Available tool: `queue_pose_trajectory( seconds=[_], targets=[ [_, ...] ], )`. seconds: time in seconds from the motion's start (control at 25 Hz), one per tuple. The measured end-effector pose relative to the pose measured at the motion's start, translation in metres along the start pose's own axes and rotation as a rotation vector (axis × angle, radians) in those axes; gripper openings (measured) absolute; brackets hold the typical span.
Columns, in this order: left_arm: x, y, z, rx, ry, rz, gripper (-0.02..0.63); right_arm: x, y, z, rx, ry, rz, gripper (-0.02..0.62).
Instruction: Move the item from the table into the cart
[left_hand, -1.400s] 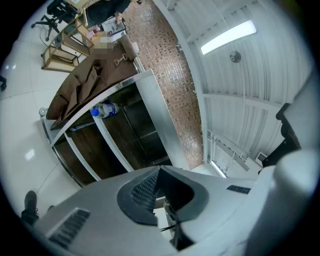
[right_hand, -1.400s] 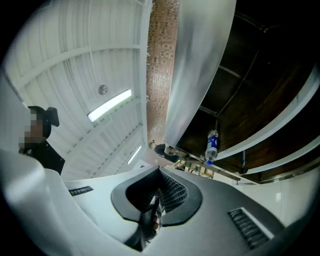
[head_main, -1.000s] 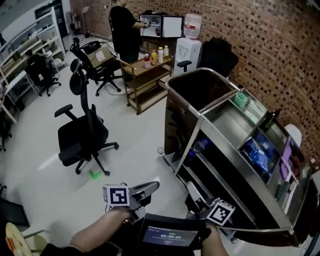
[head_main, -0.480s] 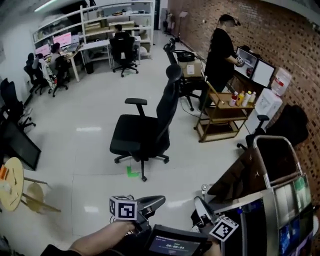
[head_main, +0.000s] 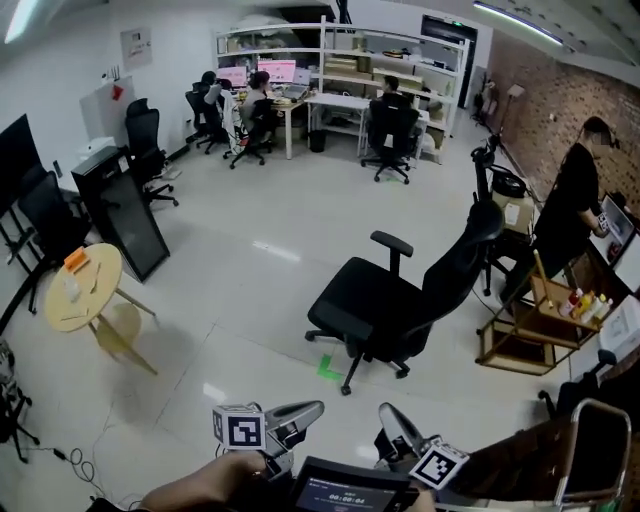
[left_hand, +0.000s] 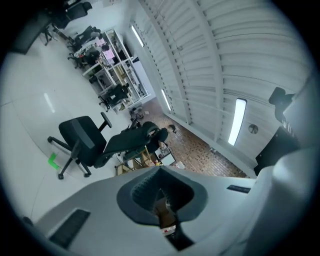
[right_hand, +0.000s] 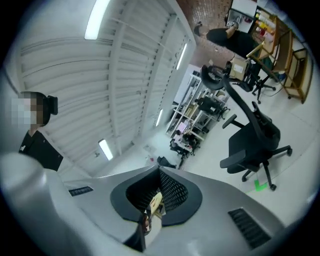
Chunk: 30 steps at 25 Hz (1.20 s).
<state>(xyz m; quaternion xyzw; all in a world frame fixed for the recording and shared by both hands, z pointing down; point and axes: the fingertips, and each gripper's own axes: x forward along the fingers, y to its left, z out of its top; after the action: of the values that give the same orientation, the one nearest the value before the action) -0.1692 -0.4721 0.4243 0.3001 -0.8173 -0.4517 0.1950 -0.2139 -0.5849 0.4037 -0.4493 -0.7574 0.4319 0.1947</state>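
Left gripper (head_main: 312, 408): fingers (left_hand: 142, 189) closed tip to tip. A brownish scrap shows in the slit; can't tell what it is. Right gripper (head_main: 388, 414): fingers (right_hand: 172, 189) also fully closed, with a pale scrap in the slit. Cart (head_main: 525, 465) just right of the right fingers. Green tape mark (head_main: 328, 367), then black office chair (head_main: 395, 305) ahead. Round wooden surface (head_main: 85, 290) carrying an orange item (head_main: 77, 259), well apart, left of the left fingers.

The left claw (left_hand: 161, 172), grey with dark ribbed pads, has its jaws together. At ten o'clock from it, a black swivel office chair (left_hand: 82, 141) stands on the white floor (left_hand: 25, 110).
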Motion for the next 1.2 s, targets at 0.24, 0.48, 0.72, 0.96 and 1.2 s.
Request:
queue_pose_trajectory(
  seconds=[0.24,0.48,0.72,0.96,1.2],
  targets=[
    [-0.115,0.069,0.106,-0.006,-0.207,0.108,0.003,0.157,0.031,-0.075,0.001,0.198,0.088,0.000],
    [-0.265,0.136,0.198,0.037,-0.371,0.217,0.003,0.314,0.083,-0.181,-0.016,0.343,0.210,0.000],
    [-0.391,0.201,0.271,0.020,-0.557,0.338,0.002,0.452,0.124,-0.282,-0.011,0.536,0.332,0.000],
    [-0.475,0.258,0.348,0.024,-0.734,0.474,0.003,0.583,0.141,-0.341,0.017,0.698,0.452,0.000],
    [-0.580,0.304,0.410,-0.002,-0.909,0.576,0.002,0.703,0.171,-0.422,0.035,0.845,0.556,0.000]
  ],
)
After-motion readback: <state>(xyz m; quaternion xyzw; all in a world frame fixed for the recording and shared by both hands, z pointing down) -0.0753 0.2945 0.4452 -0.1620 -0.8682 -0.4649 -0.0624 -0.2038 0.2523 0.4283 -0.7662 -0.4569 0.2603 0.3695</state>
